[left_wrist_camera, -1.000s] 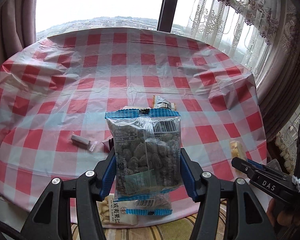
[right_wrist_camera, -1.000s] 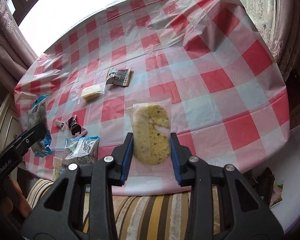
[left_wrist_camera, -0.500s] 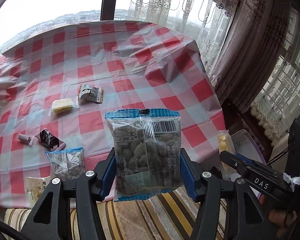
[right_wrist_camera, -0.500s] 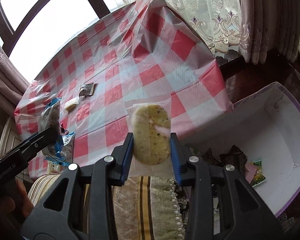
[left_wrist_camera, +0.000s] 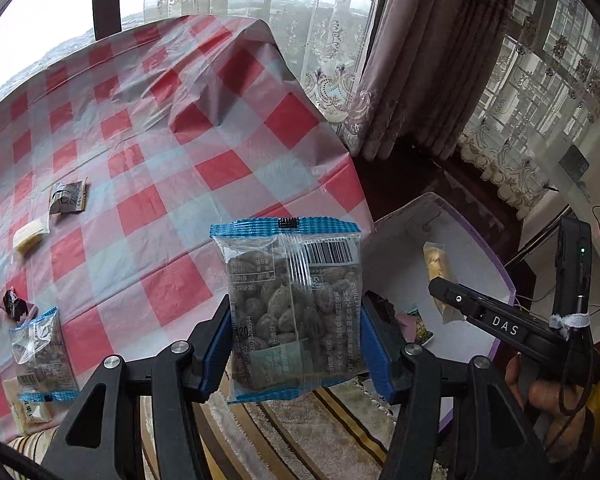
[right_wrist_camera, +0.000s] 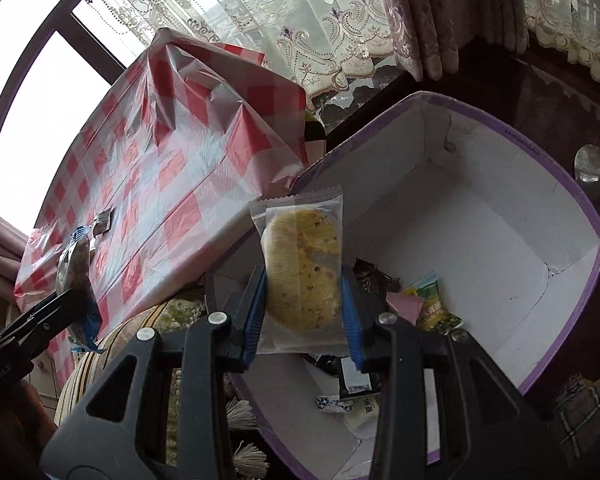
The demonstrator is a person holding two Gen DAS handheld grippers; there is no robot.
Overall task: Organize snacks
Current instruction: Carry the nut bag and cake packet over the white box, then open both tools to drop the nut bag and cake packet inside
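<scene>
My left gripper (left_wrist_camera: pixel 296 340) is shut on a clear, blue-edged nut packet (left_wrist_camera: pixel 292 304), held upright past the table's right edge. My right gripper (right_wrist_camera: pixel 304 308) is shut on a clear packet with a round yellow cracker (right_wrist_camera: pixel 302 268), hanging over the near corner of a white box with a purple rim (right_wrist_camera: pixel 512 240). The box (left_wrist_camera: pixel 472 248) stands lower than the table and holds several small snack packets (right_wrist_camera: pixel 432 304). In the left wrist view the right gripper (left_wrist_camera: pixel 444 280) shows at the right with its cracker packet (left_wrist_camera: pixel 436 264). In the right wrist view the left gripper (right_wrist_camera: pixel 66 300) shows at the left edge.
The red-and-white checked tablecloth (left_wrist_camera: pixel 180 152) still carries a second nut packet (left_wrist_camera: pixel 40 348), a pale yellow packet (left_wrist_camera: pixel 28 236), a silver packet (left_wrist_camera: pixel 68 196), a dark wrapper (left_wrist_camera: pixel 14 304) and a white packet (left_wrist_camera: pixel 28 412). A striped cushion (left_wrist_camera: pixel 320 432) lies below. Lace curtains (right_wrist_camera: pixel 300 32) hang behind.
Both grippers have swung right, off the table and towards the box, each keeping its packet. The box has come into view under the right gripper.
</scene>
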